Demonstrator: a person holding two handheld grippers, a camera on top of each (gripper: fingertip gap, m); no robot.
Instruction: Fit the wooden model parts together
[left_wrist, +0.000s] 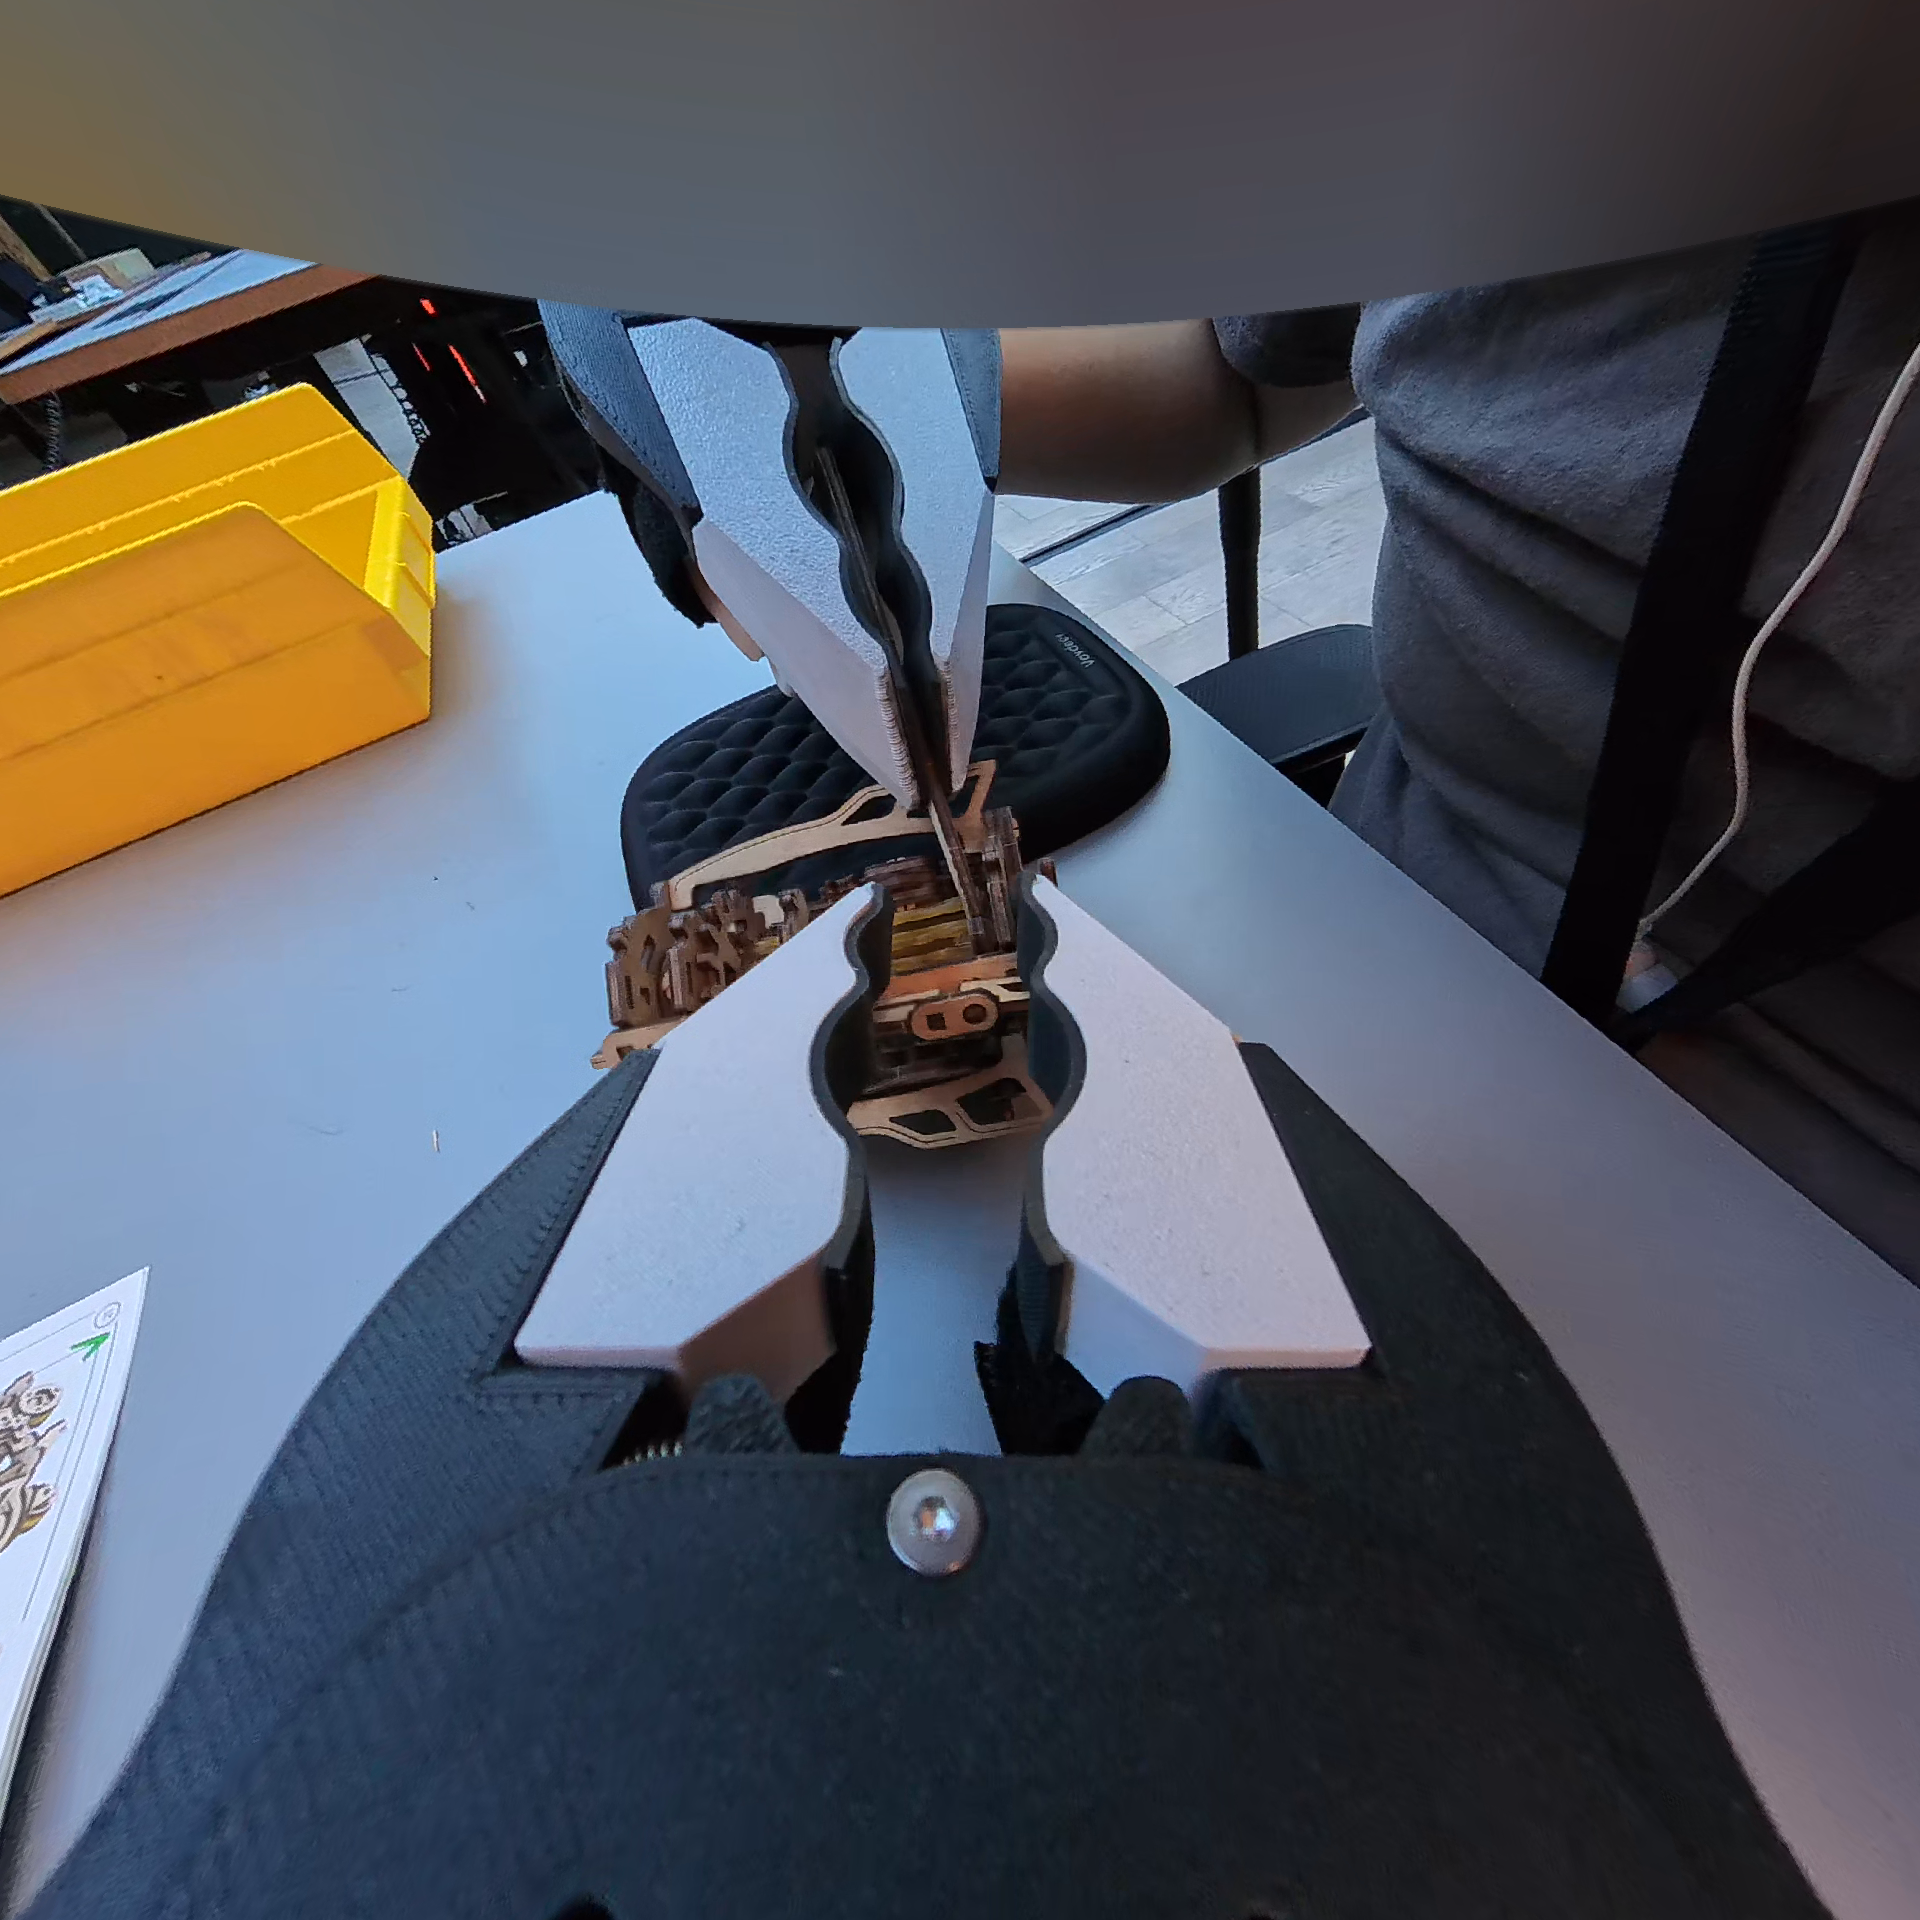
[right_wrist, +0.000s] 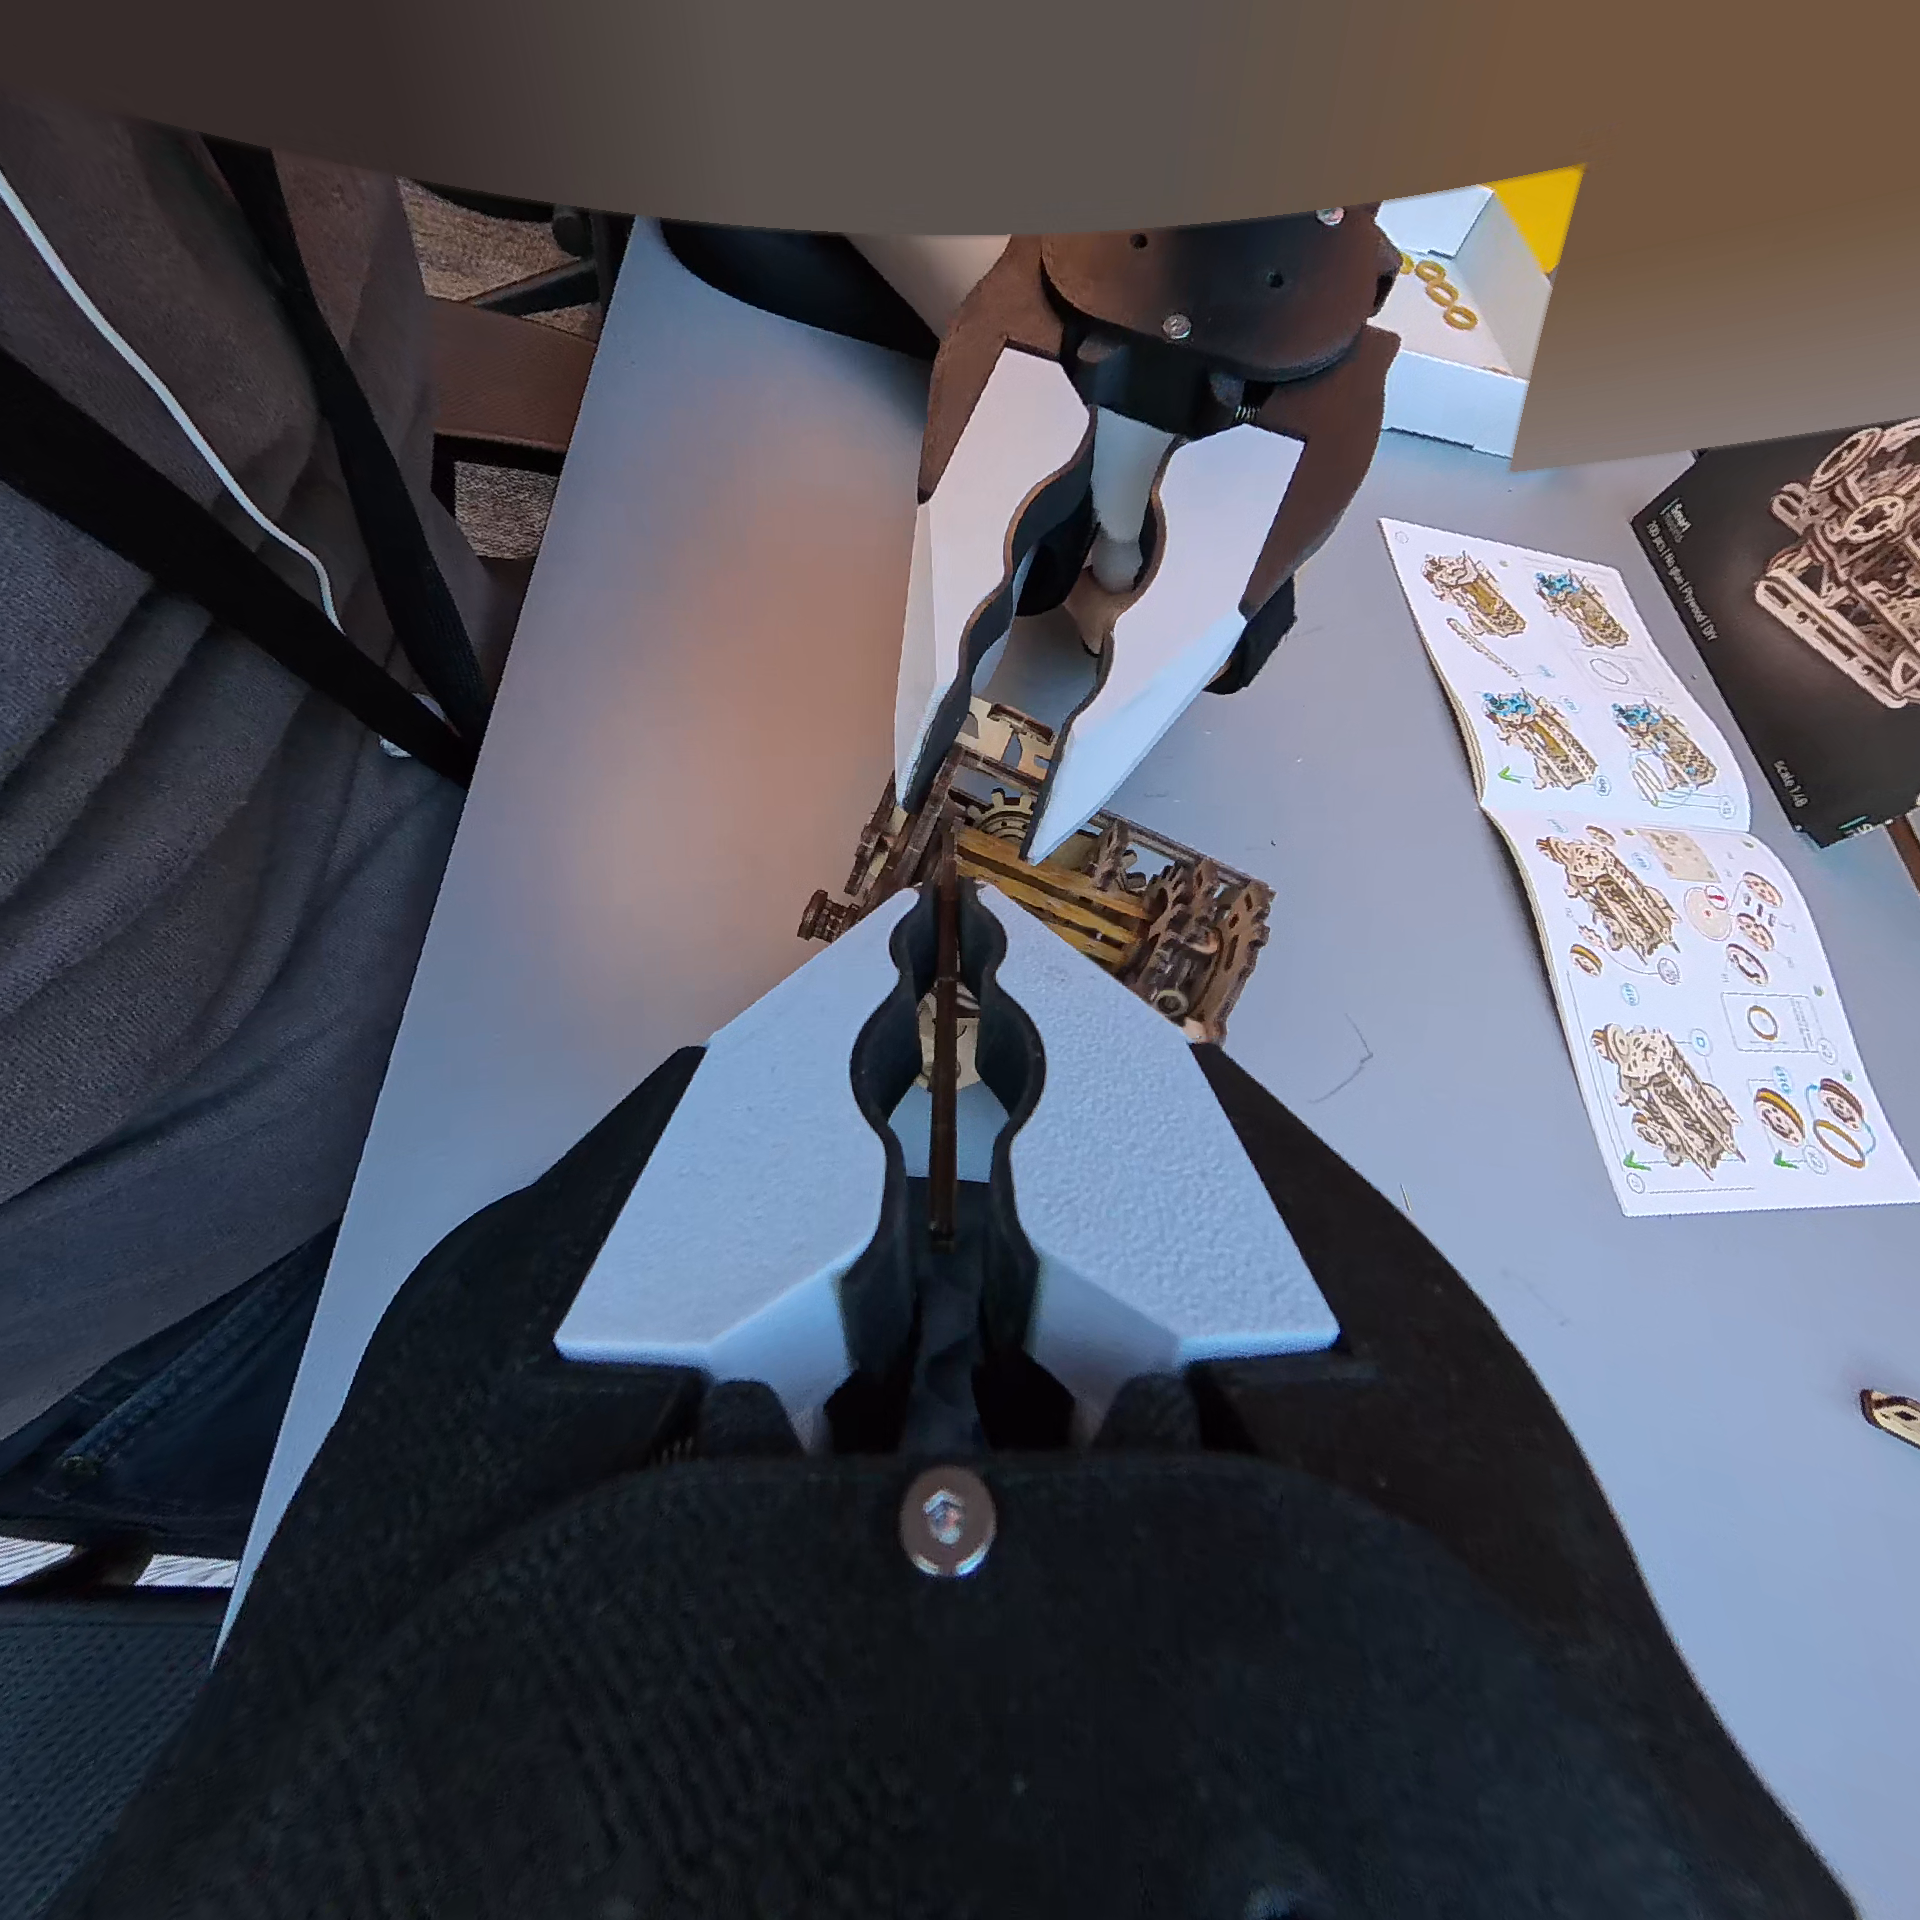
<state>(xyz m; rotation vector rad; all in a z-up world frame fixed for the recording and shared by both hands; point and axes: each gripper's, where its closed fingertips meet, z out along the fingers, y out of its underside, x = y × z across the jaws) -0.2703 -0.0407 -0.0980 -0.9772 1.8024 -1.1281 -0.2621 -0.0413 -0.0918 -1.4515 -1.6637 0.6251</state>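
Observation:
The wooden model (left_wrist: 707, 956) is a brown laser-cut assembly lying on the grey table (left_wrist: 312, 1039) near its front edge. My left gripper (left_wrist: 951, 904) is shut on one end of it. The model also shows in the right wrist view (right_wrist: 1143, 914), with the left gripper (right_wrist: 977, 826) straddling that end. My right gripper (right_wrist: 948, 902) is shut on a thin, flat, dark wooden part (right_wrist: 943, 1039) held edge-on. In the left wrist view the right gripper (left_wrist: 925, 800) comes down from above. The part's (left_wrist: 958, 857) lower end touches the top of the model between my left fingers.
A yellow bin (left_wrist: 208, 623) stands at the back left and a black honeycomb pad (left_wrist: 790, 769) lies behind the model. An open instruction booklet (right_wrist: 1662, 883), a black box (right_wrist: 1818, 623) and a small loose wooden piece (right_wrist: 1891, 1418) lie to the right. A seated person (left_wrist: 1610, 623) is at the table edge. Less than 4 cm separates the two grippers' tips. The small loose wooden piece (right_wrist: 1891, 1418) is about equally far from each gripper, around 35 cm.

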